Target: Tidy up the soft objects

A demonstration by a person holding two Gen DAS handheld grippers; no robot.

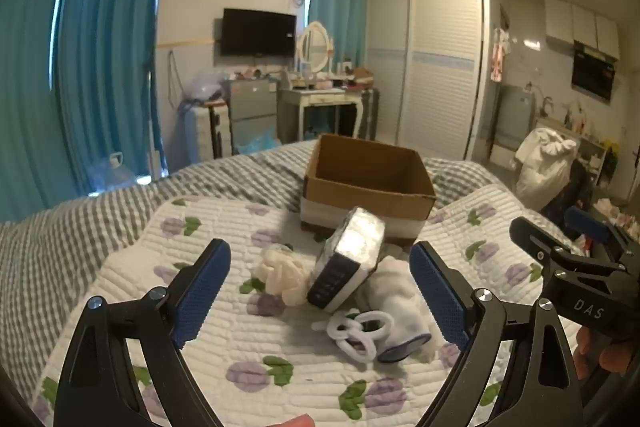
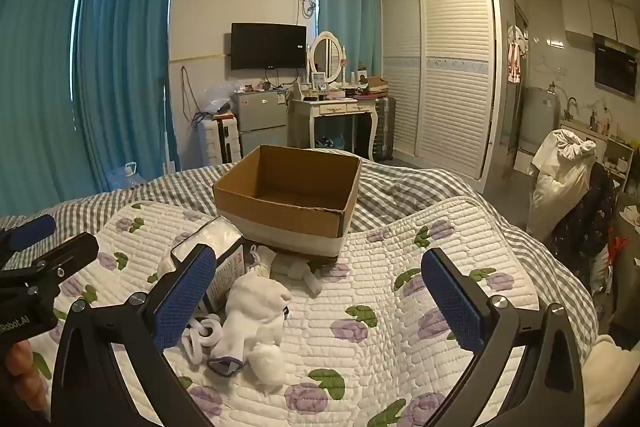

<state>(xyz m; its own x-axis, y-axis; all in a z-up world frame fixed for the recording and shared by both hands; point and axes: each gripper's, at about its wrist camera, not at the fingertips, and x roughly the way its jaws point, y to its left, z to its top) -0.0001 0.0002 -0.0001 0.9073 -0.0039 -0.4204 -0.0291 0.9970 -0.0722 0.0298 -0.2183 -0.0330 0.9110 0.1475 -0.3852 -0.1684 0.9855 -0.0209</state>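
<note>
An open cardboard box (image 1: 370,177) (image 2: 288,195) stands on the floral quilt (image 1: 224,347) (image 2: 380,327), and its inside looks bare. In front of it lies a small pile: a wrapped tissue pack (image 1: 348,259) (image 2: 218,255) propped on edge, a cream fluffy item (image 1: 280,273), a white sock with a dark cuff (image 1: 400,307) (image 2: 250,319) and white plush rings (image 1: 358,331) (image 2: 202,337). My left gripper (image 1: 320,271) hangs open just short of the pile, nothing between its pads. My right gripper (image 2: 320,275) (image 1: 560,247) is open too, with the pile at its left finger.
The quilt lies over a grey checked sheet (image 1: 80,215) on a bed. Behind stand teal curtains (image 2: 120,75), a small fridge (image 2: 262,119), a dressing table (image 2: 340,115) and a white wardrobe (image 2: 444,75). A chair piled with clothes (image 2: 568,179) is at the right.
</note>
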